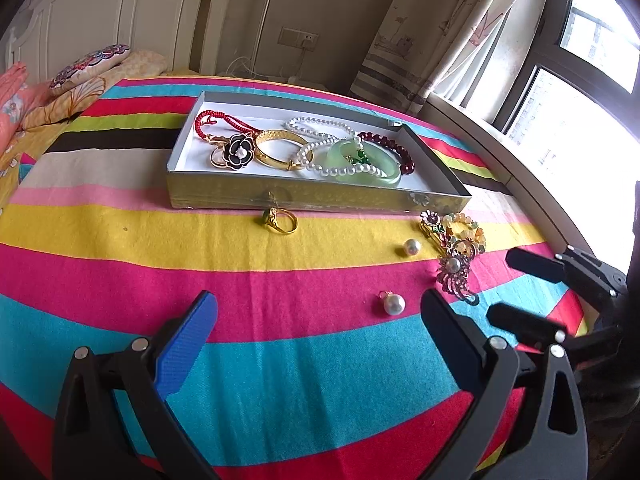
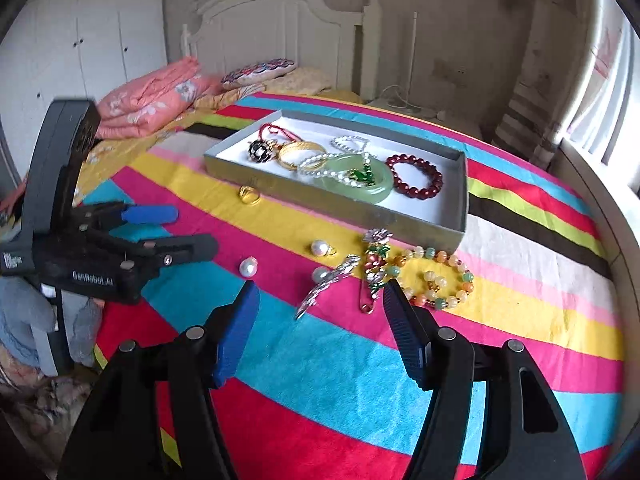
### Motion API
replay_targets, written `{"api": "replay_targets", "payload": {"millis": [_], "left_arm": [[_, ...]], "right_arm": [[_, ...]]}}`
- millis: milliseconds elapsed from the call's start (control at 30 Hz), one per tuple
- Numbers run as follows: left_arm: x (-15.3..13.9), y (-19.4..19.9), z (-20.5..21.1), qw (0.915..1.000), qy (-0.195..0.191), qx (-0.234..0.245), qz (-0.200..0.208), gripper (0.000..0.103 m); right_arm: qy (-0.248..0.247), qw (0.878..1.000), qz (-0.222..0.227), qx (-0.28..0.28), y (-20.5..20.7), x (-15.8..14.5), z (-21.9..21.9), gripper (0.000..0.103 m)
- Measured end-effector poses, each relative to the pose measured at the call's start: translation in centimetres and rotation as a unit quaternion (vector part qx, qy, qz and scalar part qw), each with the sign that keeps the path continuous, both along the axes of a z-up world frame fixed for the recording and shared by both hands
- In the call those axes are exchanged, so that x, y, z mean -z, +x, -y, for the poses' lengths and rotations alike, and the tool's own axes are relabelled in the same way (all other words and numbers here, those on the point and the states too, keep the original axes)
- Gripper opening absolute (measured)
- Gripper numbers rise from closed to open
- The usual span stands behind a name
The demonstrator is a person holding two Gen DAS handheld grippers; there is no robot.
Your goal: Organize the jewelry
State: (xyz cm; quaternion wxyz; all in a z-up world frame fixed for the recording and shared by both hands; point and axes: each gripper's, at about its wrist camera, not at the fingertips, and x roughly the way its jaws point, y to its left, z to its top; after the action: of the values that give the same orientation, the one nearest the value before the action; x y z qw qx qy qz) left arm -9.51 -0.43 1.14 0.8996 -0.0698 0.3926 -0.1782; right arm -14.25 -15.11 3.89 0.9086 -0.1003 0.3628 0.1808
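Several pieces outstanding: six or so items lie loose on the striped multicoloured bedspread [image 1: 120, 240]; the rest are already in the box.
Box: shallow grey cardboard tray with white lining [image 1: 320, 196], at 12 o'clock in the left wrist view, holding a pale green jade bangle [image 1: 366, 162], a gold bangle [image 1: 280, 146], a white pearl necklace [image 1: 320, 124], a dark red bead bracelet [image 2: 416, 176], a red cord [image 1: 204, 124] and a black flower brooch [image 1: 238, 152].
Loose bracelet: pastel orange-and-green bead bracelet [image 2: 440, 280], at 1 o'clock in the right wrist view, just beside the tray's near corner.
Loose brooches: enamelled flower pin with a safety-pin back [image 2: 374, 268], touching the bracelet; silver spray brooch with a pearl [image 2: 332, 280] beside it, directly ahead at 12 o'clock.
Loose ring: gold ring with a dark stone [image 1: 282, 220], just below the tray's front wall.
Loose pearls: two round pearl drops [image 1: 394, 304] [image 1: 412, 247]; possibly earrings, the detail is too small to be sure.
Right gripper [image 2: 320, 300]: fingers spread wide, empty, low over the cloth, framing the silver brooch.
Left gripper [image 1: 320, 312]: likewise spread and empty, the nearer pearl sitting toward its right finger.
Step in hand: likely choosing the next piece.
Next move calls for: settling the pads either side of a small, flat piece without snagging the cloth, then carrying it to 12 o'clock into the tray.
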Motion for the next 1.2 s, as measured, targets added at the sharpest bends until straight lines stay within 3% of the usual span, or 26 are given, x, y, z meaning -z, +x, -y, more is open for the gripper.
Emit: {"api": "replay_targets", "payload": {"millis": [233,267,367,400,567,700,900,1033,1067,1100,1133,1167,1200], "left_arm": [[0.0,-0.1,0.0,1.0,-0.001,0.004,0.001,0.101],[0.0,-0.1,0.1,1.0,-0.001,0.004,0.001,0.101],[0.0,-0.1,0.0,1.0,-0.003,0.004,0.0,0.101],[-0.1,-0.1,-0.1,1.0,-0.003,0.002,0.001,0.101],[-1.2,-0.9,1.4,0.9991,0.032,0.013,0.023,0.101],[-2.2,-1.2,4.6,0.9959,0.065,0.053,0.035,0.101],[-1.5,-0.2,9.0,0.9891,0.107,0.098,0.025,0.1],[-1.6,0.0,9.9,0.9892,0.096,0.109,0.018,0.1],[-1.9,0.1,9.9,0.9892,0.096,0.109,0.02,0.1],[-2.2,0.2,10.0,0.9894,0.097,0.106,0.023,0.1],[-2.6,0.3,9.8,0.99,0.094,0.102,0.026,0.1],[-3.0,0.4,9.4,0.9912,0.087,0.096,0.026,0.1],[-3.4,0.6,8.9,0.9928,0.076,0.089,0.026,0.1]], "right_arm": [[-0.003,1.0,-0.028,0.008,2.1,2.3,-0.4,0.058],[0.001,0.999,-0.038,0.013,2.6,2.6,-0.2,0.051],[0.033,0.998,-0.049,0.012,3.1,2.7,0.7,0.013],[0.045,0.998,-0.044,0.01,2.9,2.5,1.1,0.01],[0.114,0.993,-0.012,0.018,1.3,0.7,4.4,0.005],[0.181,0.983,-0.011,0.031,0.4,0.0,7.8,0.002],[0.204,0.977,-0.022,0.061,0.2,0.7,10.8,0.003],[0.178,0.982,-0.027,0.06,-0.2,1.1,10.9,0.013],[0.177,0.982,-0.031,0.055,-0.3,1.2,10.9,0.029],[0.178,0.982,-0.034,0.049,-0.3,1.4,10.8,0.063],[0.178,0.983,-0.034,0.043,-0.4,1.5,10.5,0.078],[0.176,0.983,-0.031,0.034,-0.5,1.5,10.1,0.088],[0.172,0.984,-0.032,0.024,-0.6,1.4,9.6,0.087]]}}
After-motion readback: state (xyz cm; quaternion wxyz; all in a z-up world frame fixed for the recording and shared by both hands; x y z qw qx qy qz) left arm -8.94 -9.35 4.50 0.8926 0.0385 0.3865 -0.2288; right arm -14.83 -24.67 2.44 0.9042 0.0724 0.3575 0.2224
